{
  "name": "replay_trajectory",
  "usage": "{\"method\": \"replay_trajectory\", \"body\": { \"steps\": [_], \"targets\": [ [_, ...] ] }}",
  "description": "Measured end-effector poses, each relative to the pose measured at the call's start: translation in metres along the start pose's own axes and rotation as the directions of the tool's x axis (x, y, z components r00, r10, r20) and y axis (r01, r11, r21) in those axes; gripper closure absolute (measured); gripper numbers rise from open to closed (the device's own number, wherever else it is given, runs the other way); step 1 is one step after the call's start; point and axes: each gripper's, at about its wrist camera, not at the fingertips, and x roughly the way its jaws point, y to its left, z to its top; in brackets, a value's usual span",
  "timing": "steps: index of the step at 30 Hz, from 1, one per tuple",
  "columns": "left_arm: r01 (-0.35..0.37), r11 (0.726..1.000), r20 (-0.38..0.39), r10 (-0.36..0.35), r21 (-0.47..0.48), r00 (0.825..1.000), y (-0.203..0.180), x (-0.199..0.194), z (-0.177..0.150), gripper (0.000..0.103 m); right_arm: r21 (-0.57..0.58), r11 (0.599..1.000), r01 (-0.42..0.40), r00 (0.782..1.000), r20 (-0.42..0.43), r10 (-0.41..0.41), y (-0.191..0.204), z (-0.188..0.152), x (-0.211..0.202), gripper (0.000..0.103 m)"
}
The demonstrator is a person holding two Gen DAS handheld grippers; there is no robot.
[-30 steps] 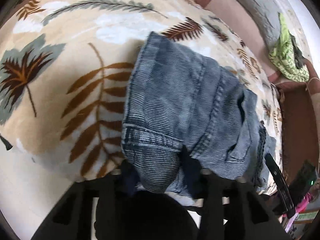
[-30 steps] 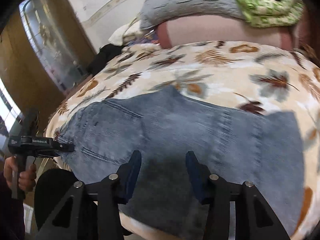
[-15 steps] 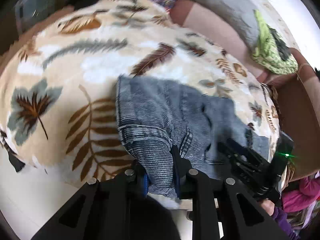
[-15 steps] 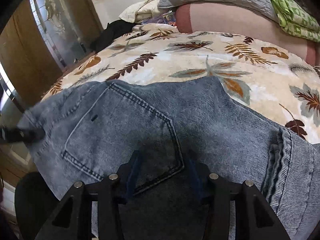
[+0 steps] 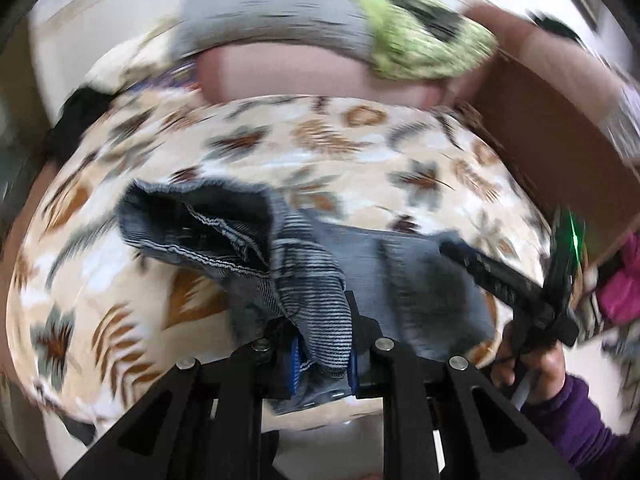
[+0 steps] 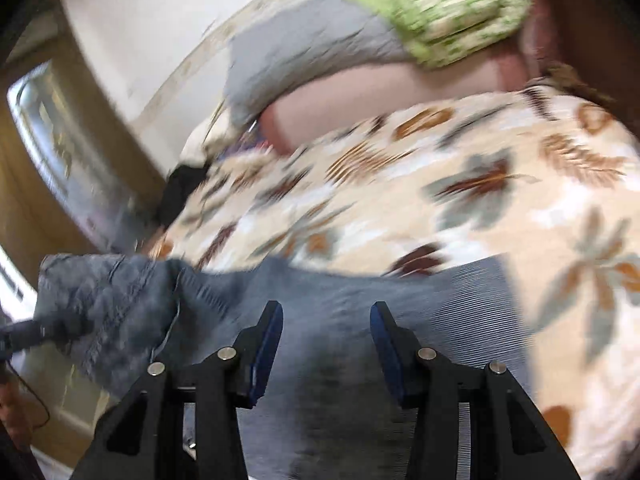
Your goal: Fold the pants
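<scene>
Blue denim pants [image 5: 404, 272] lie on a leaf-print bedspread [image 5: 320, 140] near its front edge. My left gripper [image 5: 322, 344] is shut on a bunched fold of the pants [image 5: 316, 304] and holds it lifted off the bed, with the waistband hanging open to the left. My right gripper [image 6: 326, 336] is open and hovers just above the flat denim [image 6: 360, 296]. It also shows in the left wrist view [image 5: 508, 280] at the right, over the pants. The lifted end of the pants appears at the left of the right wrist view [image 6: 108, 304].
A grey pillow [image 5: 272, 12] and a green patterned cloth [image 5: 420, 44] lie on a pink bolster [image 5: 304, 76] at the head of the bed. A brown headboard [image 5: 552, 136] is on the right. A wooden mirrored wardrobe [image 6: 44, 152] stands on the left. Both views are motion-blurred.
My left gripper has lifted the gripped end of the pants and swung toward the head of the bed. My right gripper has shifted right along the flat denim and stays open.
</scene>
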Motion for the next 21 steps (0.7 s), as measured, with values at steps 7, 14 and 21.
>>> {"method": "replay_trajectory", "body": {
  "steps": [7, 14, 21],
  "targets": [
    [0.103, 0.983, -0.126, -0.085, 0.151, 0.988, -0.12, 0.069, 0.029, 0.085, 0.291, 0.955, 0.054, 0.987, 0.128, -0.095, -0.092, 0.015, -0.048, 0.054],
    [0.27, 0.957, -0.243, -0.237, 0.11, 0.94, -0.167, 0.099, 0.041, 0.082, 0.477, 0.876, 0.076, 0.977, 0.14, -0.161, -0.15, 0.013, -0.065, 0.053],
    [0.059, 0.997, -0.067, -0.056, 0.056, 0.996, -0.083, 0.063, 0.052, 0.048, 0.426, 0.905, -0.008, 0.997, 0.076, -0.026, -0.137, 0.012, -0.046, 0.037]
  ]
}}
